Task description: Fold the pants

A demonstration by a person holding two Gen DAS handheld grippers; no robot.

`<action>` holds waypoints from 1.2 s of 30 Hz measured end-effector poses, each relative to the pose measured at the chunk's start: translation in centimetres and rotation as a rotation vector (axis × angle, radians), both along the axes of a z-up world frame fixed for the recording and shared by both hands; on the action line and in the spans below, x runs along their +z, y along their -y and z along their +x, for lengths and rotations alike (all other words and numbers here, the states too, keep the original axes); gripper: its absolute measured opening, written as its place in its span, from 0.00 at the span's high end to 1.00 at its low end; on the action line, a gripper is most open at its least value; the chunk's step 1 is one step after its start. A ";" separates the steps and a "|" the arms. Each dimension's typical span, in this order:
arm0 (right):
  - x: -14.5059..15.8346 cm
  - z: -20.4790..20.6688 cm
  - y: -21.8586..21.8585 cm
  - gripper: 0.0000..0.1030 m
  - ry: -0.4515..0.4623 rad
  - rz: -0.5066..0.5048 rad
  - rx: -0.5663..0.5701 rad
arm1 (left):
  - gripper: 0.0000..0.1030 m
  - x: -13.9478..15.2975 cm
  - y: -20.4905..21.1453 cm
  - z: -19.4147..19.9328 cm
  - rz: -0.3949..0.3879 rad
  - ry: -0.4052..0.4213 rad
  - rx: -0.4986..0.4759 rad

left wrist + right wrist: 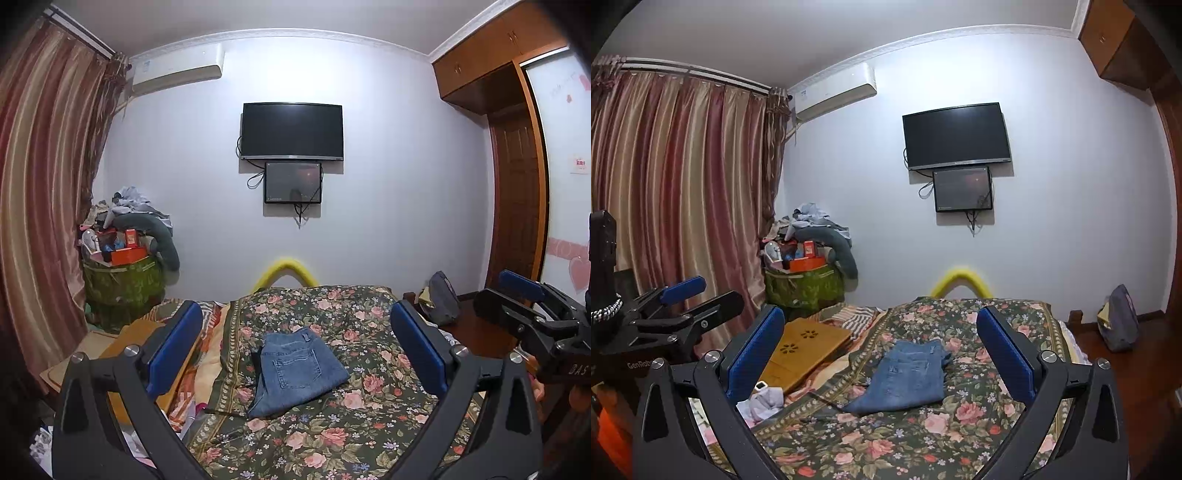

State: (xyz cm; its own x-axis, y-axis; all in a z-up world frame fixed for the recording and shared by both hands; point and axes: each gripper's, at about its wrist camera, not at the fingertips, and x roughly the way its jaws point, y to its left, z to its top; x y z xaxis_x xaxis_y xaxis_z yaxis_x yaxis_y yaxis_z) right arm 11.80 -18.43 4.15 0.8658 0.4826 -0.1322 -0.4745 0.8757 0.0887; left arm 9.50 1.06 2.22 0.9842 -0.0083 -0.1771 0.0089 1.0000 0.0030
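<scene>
Left wrist: denim pants (299, 369) folded — floral bedspread (369, 424).

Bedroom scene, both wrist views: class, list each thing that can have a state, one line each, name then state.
jeans: folded into a compact stack, lying flat on the floral bedspread, held by neither claw
left claw: open, raised above the bed, empty
right claw: open, raised above the bed, empty
television: screen dark
curtains: drawn closed
</scene>
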 end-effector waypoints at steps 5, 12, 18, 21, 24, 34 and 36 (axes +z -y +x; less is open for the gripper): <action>-0.2 -0.1 0.0 0.00 -0.007 -0.006 -0.004 | 0.00 -0.2 -0.1 0.3 -0.003 -0.008 -0.005; -0.1 0.0 0.2 0.00 -0.013 -0.002 -0.006 | 0.00 -0.5 -0.2 0.6 -0.006 -0.022 -0.010; 0.0 0.0 0.3 0.00 -0.013 -0.006 -0.011 | 0.00 -0.5 -0.3 0.9 -0.009 -0.026 -0.011; 0.0 0.1 0.5 0.00 -0.016 -0.006 -0.012 | 0.00 -0.5 -0.4 0.9 -0.010 -0.027 -0.012; -0.1 0.2 0.7 0.00 -0.018 -0.005 -0.012 | 0.00 -0.7 -0.4 1.1 -0.019 -0.033 -0.018; -0.2 0.2 0.7 0.00 -0.028 -0.010 -0.019 | 0.00 -1.3 -0.1 1.8 -0.024 -0.052 -0.022; -0.2 0.3 0.7 0.00 -0.028 -0.010 -0.020 | 0.00 -1.3 0.0 1.8 -0.024 -0.053 -0.024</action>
